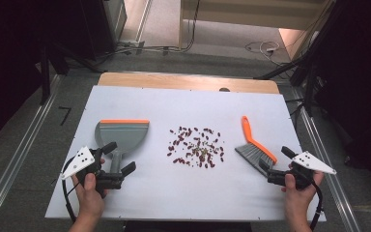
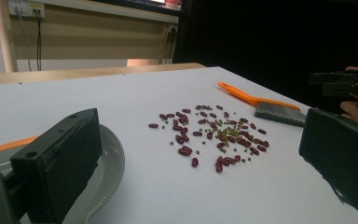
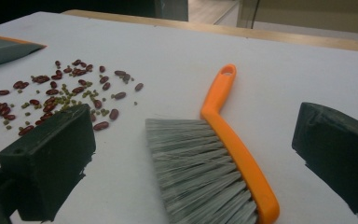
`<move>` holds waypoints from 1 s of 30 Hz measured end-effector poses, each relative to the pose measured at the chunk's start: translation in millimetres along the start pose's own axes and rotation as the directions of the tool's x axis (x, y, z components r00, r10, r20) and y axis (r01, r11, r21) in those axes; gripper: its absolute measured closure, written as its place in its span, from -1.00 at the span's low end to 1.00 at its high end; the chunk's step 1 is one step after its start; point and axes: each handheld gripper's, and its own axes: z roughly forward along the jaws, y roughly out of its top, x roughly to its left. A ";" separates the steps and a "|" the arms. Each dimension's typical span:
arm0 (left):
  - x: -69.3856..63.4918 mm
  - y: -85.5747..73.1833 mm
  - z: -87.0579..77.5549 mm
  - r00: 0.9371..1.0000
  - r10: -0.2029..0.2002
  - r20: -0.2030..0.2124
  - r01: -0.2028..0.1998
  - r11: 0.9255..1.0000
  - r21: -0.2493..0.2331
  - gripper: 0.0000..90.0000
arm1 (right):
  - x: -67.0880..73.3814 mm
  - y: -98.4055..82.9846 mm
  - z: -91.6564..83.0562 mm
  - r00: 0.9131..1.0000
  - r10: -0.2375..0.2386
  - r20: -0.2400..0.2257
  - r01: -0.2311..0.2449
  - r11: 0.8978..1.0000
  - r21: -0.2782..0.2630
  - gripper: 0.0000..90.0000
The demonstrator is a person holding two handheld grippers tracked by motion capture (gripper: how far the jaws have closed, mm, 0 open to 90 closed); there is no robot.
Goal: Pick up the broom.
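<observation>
Hovering open: left gripper [image 1: 117,158] by dustpan [image 1: 122,135]; right gripper [image 1: 275,158] by brush [image 1: 256,145]

Grey dustpan [image 1: 122,136] edged orange, orange-backed grey brush [image 1: 256,146], dark red, perhaps greenish beans [image 1: 196,147].

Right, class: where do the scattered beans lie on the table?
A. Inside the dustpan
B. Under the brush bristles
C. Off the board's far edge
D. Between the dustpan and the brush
D: the beans lie loose on the white board, with the dustpan to their left and the brush to their right in the high view.
</observation>
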 end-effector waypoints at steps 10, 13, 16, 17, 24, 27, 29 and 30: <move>-3.7 1.1 0.9 0.999 0.045 -0.011 -0.045 0.999 0.025 -0.99 | -4.7 14.9 4.6 0.998 0.059 -0.032 -0.058 0.998 0.018 -1.00; -5.4 0.7 0.6 0.999 0.042 -0.008 -0.042 0.999 0.025 -0.99 | -6.8 29.9 14.1 0.998 0.053 -0.041 -0.051 0.997 0.063 -1.00; -7.5 0.9 0.1 0.998 0.056 -0.012 -0.055 0.998 0.032 -0.99 | -9.9 40.7 26.1 0.997 0.051 -0.049 -0.046 0.993 0.111 -1.00; -7.7 1.2 -0.2 0.998 0.061 -0.016 -0.061 0.998 0.034 -0.99 | -11.3 44.0 31.6 0.997 0.055 -0.048 -0.048 0.989 0.137 -1.00; -6.6 -1.4 1.5 0.999 0.048 -0.012 -0.047 0.998 0.050 -0.99 | -21.4 62.2 65.7 0.991 0.107 -0.085 -0.079 0.957 0.281 -1.00; -6.7 -1.6 2.0 0.999 0.048 -0.006 -0.048 0.997 0.053 -0.99 | -24.6 68.5 75.7 0.992 0.104 -0.076 -0.074 0.943 0.323 -0.89; -6.2 -2.1 2.9 0.999 0.046 -0.003 -0.045 0.997 0.058 -0.99 | -26.0 71.0 85.6 0.993 0.098 -0.062 -0.067 0.923 0.379 -0.89; -6.2 -2.1 2.9 0.999 0.046 -0.003 -0.045 0.997 0.058 -0.99 | -25.4 71.8 91.3 0.996 0.089 -0.030 -0.068 0.905 0.420 -0.89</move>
